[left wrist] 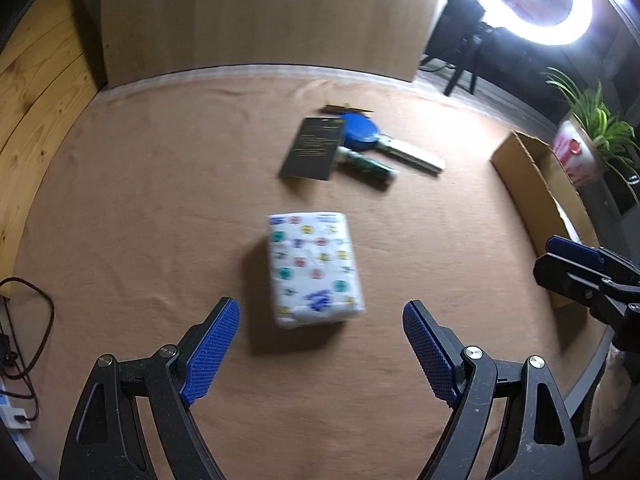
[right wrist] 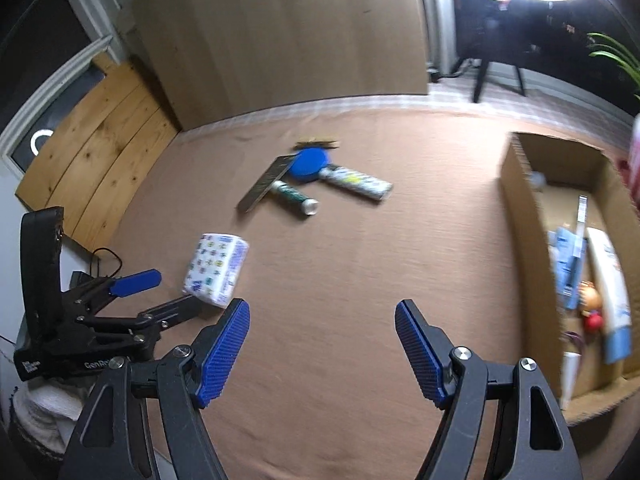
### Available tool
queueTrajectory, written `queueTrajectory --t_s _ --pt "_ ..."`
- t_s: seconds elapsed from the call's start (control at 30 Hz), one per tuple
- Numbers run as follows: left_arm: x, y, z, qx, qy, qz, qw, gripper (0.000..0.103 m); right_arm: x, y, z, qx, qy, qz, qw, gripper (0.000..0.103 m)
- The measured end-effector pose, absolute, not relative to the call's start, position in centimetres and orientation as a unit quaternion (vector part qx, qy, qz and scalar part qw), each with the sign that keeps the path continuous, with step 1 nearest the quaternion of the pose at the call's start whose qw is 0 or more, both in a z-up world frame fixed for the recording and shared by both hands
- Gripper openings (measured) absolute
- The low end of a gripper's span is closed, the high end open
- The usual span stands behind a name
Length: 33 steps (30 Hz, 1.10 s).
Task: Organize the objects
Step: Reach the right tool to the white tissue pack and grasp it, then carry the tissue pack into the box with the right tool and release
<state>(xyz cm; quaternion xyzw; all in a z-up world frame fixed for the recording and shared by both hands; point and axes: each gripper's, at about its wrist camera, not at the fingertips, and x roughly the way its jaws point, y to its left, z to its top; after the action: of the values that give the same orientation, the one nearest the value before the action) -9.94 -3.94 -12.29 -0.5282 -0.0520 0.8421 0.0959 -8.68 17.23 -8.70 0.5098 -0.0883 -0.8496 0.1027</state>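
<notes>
One tissue pack (left wrist: 316, 268) lay on the cloth (left wrist: 160, 200), at twelve o'clock from the left gripper (left wrist: 320, 344). Two tubes, one card, one blue disc beyond. Both grippers, the right gripper (right wrist: 322, 344) too, gaped empty.

Both cams are riding on the grippers, looking forward and steeply down along their own fingers at the brown tablecloth (left wrist: 140, 208). Left wrist view is sitting close over the white printed pack (left wrist: 316, 268), facing the wood panel (left wrist: 260, 12) at the far edge, with the right gripper (left wrist: 576, 264) poking in at its right edge. Right wrist view is facing the same way from further right, catching the left gripper (right wrist: 156, 292) at its left and looking into the cardboard box (right wrist: 520, 200). Both are sharing the pack, the far cluster around the blue round lid (left wrist: 360, 130), the panel and the box
</notes>
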Motion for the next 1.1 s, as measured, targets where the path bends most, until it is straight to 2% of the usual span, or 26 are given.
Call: queueTrajectory --t_s 0.4,0.63,0.9,1.1 --pt "-11.8 -5.9 -14.5 -0.544 -0.070 0.826 0.131 0.086 -13.6 11.7 -13.6 0.574 -0.133 -0.794 0.147 0.071" --pt "-12.4 -5.3 -15.3 -0.549 -0.065 0.819 0.154 0.086 -15.0 10.3 -15.1 0.591 -0.151 -0.776 0.163 0.061" --pt "-12.5 -4.8 -15.9 -0.551 -0.075 0.813 0.175 0.070 -15.8 9.1 -16.4 0.608 -0.157 -0.758 0.179 0.043" --pt "-12.7 -4.5 -16.0 -0.550 -0.076 0.812 0.180 0.064 -16.0 8.8 -16.5 0.607 -0.163 -0.753 0.195 0.034"
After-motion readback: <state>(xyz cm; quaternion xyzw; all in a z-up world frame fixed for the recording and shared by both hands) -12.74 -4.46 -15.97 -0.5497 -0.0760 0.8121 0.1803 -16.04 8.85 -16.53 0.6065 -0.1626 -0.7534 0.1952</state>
